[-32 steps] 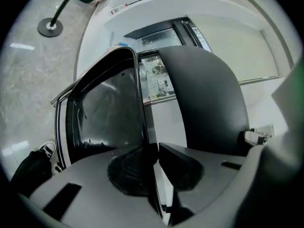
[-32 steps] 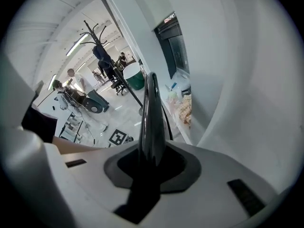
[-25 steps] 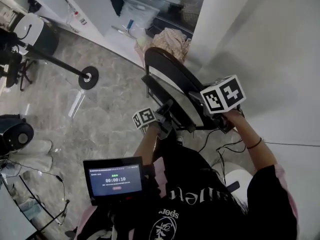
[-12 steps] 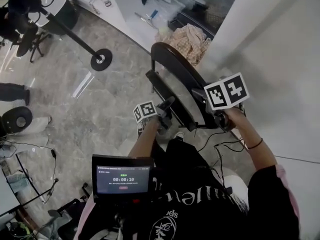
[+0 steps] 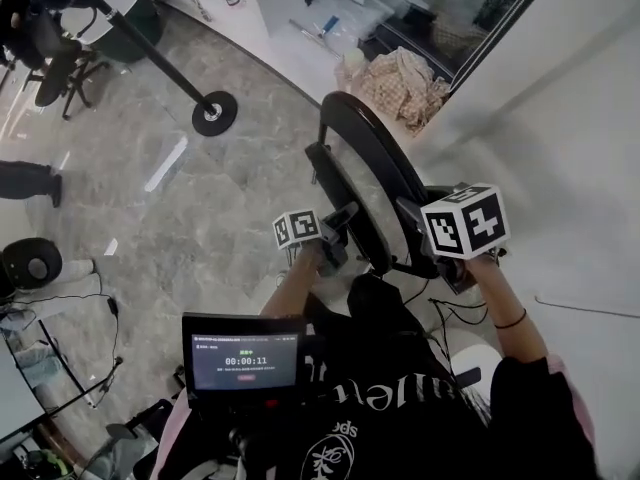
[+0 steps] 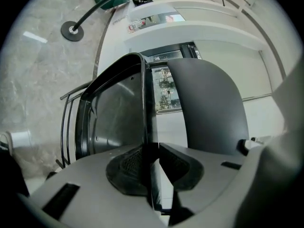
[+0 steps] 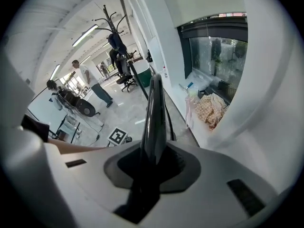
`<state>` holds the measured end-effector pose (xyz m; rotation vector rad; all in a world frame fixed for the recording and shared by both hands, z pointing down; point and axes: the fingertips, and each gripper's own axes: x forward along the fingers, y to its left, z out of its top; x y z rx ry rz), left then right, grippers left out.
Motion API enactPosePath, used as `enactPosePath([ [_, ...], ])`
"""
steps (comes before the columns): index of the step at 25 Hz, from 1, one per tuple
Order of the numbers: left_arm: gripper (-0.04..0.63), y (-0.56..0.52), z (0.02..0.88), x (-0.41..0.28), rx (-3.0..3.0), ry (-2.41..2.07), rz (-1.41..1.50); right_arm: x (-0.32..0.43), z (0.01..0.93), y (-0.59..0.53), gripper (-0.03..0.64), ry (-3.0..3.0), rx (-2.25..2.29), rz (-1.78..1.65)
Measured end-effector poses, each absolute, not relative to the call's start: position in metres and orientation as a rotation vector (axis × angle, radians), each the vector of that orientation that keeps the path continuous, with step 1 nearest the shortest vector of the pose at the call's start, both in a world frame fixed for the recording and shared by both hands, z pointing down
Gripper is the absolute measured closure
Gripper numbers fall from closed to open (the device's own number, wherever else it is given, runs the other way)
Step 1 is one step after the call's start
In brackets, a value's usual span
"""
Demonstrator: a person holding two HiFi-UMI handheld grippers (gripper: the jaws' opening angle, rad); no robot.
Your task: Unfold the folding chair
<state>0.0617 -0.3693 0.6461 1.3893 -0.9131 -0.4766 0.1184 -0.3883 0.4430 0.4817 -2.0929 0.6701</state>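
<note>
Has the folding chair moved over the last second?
Yes. The folding chair has shifted down the head view, away from the cloth pile and toward the person.

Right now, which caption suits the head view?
Left gripper and right gripper each clamp an edge of the black folding chair.

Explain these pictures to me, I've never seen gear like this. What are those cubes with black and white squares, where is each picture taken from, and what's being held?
There is no robot here. A person holds a clamp-like tool in each hand, and the patterned cubes are parts of those tools. The overhead picture comes from a camera on the person's head. It looks down at a grey floor, a black folding chair and a checked cloth beyond it. The other two pictures come from cameras riding on the tools. The left gripper and the right gripper are each clamped on a thin edge of the chair.
</note>
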Motion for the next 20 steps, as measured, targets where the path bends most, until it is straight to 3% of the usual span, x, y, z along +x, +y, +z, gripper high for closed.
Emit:
enactPosePath([
  [12,0.527,-0.280,0.640,-0.086,1.493,-0.865,-0.335,-0.009,0.440,-0.284,0.529,-2.079,0.650,0.896],
  [20,0.523,-0.223,0.641,-0.179,1.498,-0.887,-0.412,-0.102,0.437,-0.229,0.526,-2.122,0.599,0.868],
])
